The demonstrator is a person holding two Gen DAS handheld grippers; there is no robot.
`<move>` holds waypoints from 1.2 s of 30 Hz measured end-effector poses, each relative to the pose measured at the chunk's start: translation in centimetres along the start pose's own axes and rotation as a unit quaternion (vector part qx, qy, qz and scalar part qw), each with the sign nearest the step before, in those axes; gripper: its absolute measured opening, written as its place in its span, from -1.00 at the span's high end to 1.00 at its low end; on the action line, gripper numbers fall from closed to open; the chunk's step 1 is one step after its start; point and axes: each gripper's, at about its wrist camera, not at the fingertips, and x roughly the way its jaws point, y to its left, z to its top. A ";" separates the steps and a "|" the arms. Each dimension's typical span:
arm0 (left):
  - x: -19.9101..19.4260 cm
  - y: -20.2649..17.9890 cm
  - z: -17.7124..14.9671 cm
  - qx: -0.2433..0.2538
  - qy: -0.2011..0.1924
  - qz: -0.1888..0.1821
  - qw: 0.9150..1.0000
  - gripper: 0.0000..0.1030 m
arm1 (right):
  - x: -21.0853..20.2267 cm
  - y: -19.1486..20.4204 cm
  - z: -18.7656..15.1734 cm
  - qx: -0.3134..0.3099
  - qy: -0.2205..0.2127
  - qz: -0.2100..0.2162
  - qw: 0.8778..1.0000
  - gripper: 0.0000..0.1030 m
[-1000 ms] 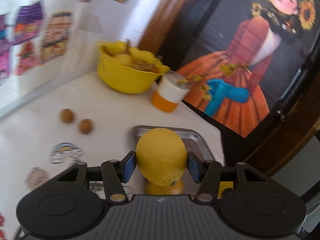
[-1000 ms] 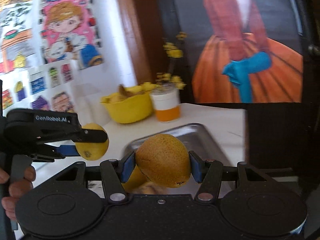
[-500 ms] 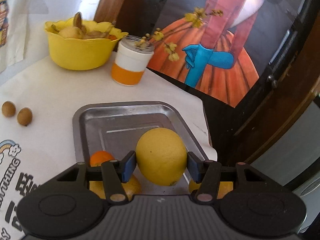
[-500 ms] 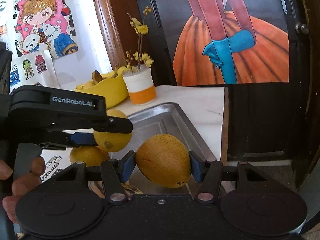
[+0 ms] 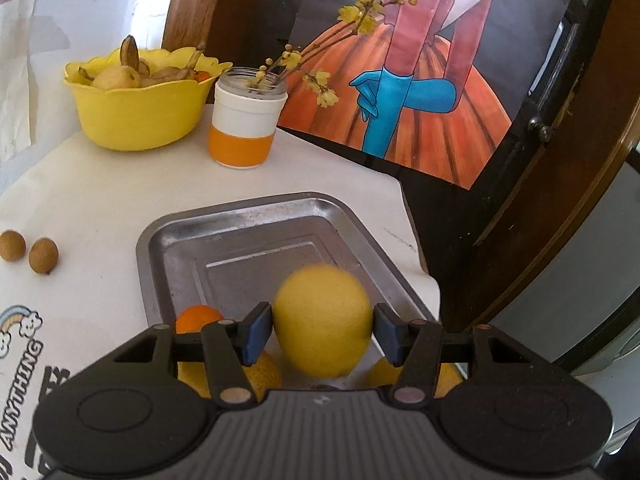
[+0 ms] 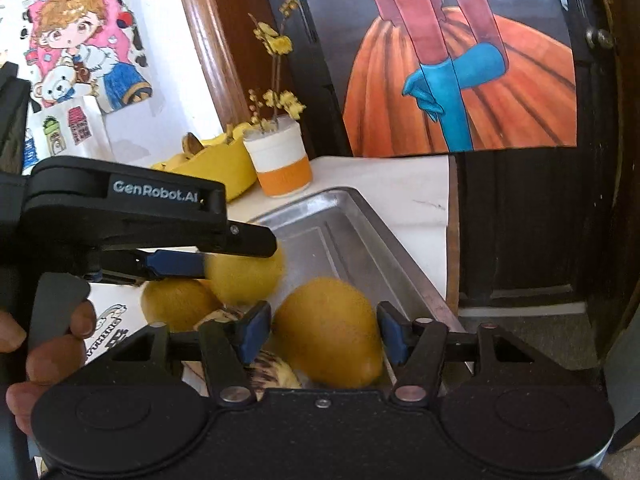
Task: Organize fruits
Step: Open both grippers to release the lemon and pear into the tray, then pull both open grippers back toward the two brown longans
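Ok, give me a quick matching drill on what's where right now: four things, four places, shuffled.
Things:
1. round yellow lemon
2. brownish-yellow pear
3. two small brown nuts
4. twig of yellow blossoms

Places:
A. white-and-orange jar
B. left gripper
C. white tablecloth, left of steel tray
D. right gripper

Pairs: 1-B, 2-D, 3-C, 4-A

The far half of the tray [image 5: 248, 240] lies bare; its near end is crowded with fruit. A jar [image 5: 244, 128] and bowl [image 5: 136, 116] block the counter [image 5: 100, 200] beyond.
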 end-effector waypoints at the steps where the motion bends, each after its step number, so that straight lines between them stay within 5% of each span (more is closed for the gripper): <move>1: -0.1 0.1 0.0 -0.004 -0.003 -0.002 1.000 -0.25 | -0.2 0.1 0.0 -0.002 -0.001 0.000 1.000 -0.35; 12: -5.7 1.4 0.5 -0.027 -0.068 0.002 0.997 -0.87 | -4.3 1.8 0.8 0.000 -0.040 0.009 0.999 -0.98; 17: -9.2 2.7 -0.3 -0.035 -0.090 0.023 0.995 -0.99 | -7.1 3.4 1.2 -0.011 -0.044 0.009 0.999 -0.99; 28: -16.0 8.2 -5.7 0.003 -0.034 0.084 0.996 -0.99 | -11.4 7.5 -1.5 -0.039 0.078 0.041 0.995 -0.99; 36: -21.2 13.8 -9.3 0.004 -0.032 0.118 0.992 -0.99 | -11.7 13.4 -3.2 -0.107 0.152 0.071 0.980 -0.99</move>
